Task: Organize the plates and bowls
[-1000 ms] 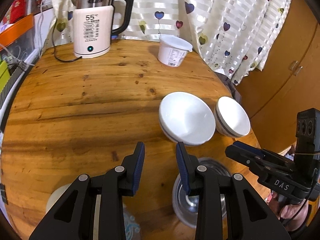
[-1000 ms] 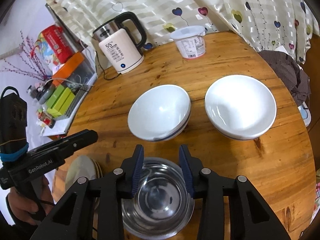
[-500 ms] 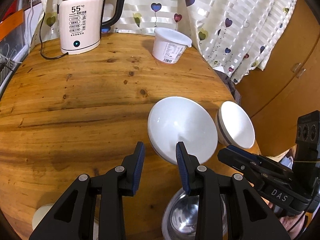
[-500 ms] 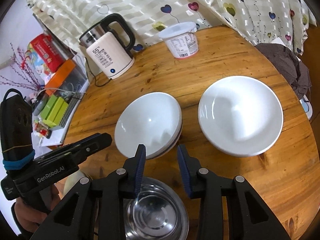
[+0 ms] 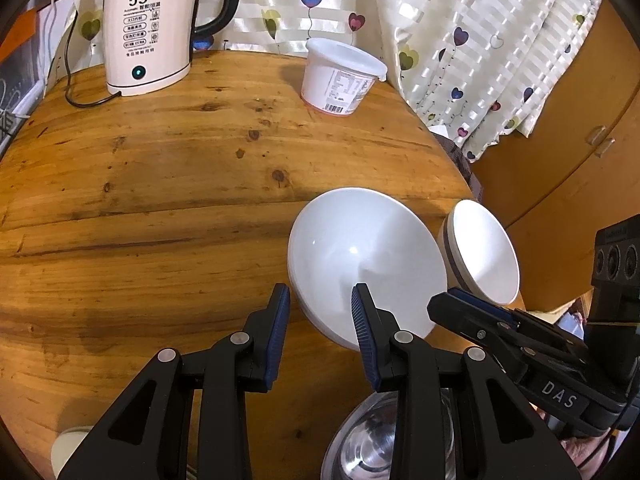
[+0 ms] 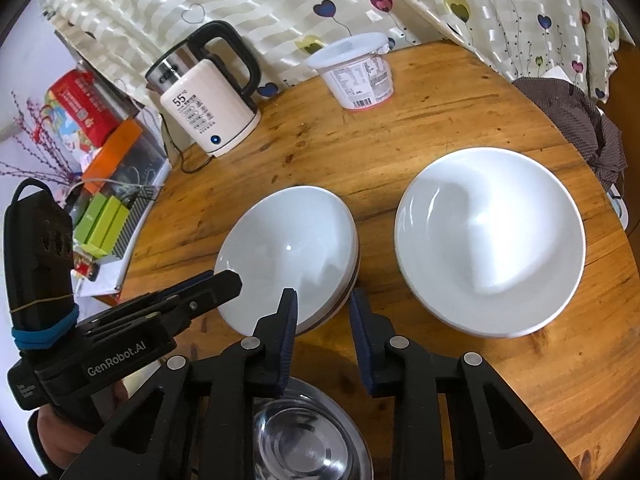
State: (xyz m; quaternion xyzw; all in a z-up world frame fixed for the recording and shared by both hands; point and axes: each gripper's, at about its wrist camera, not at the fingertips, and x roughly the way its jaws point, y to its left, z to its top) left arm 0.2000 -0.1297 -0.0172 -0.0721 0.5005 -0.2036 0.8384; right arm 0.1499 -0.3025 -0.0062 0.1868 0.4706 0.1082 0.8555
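Observation:
Two stacks of white bowls stand on the round wooden table (image 5: pixel 160 200). In the left wrist view the nearer stack (image 5: pixel 366 260) sits just ahead of my open, empty left gripper (image 5: pixel 318 300), with the second stack (image 5: pixel 482 258) to its right. In the right wrist view these are the left stack (image 6: pixel 288 256) and the wider right stack (image 6: pixel 490 240). My right gripper (image 6: pixel 322 304) is open and empty, just in front of the left stack's near rim. A steel bowl (image 6: pixel 308 436) lies under its fingers and also shows in the left wrist view (image 5: pixel 372 444).
A white electric kettle (image 5: pixel 148 36) with a cord and a white plastic tub (image 5: pixel 340 76) stand at the table's far edge. A heart-patterned curtain (image 5: pixel 460 40) hangs behind. A pale plate edge (image 5: pixel 68 448) shows at lower left. Boxes and clutter (image 6: pixel 100 136) sit left of the table.
Both grippers have moved forward over the table toward the white bowls. The steel bowl has slid lower in both views. Both grippers stay open.

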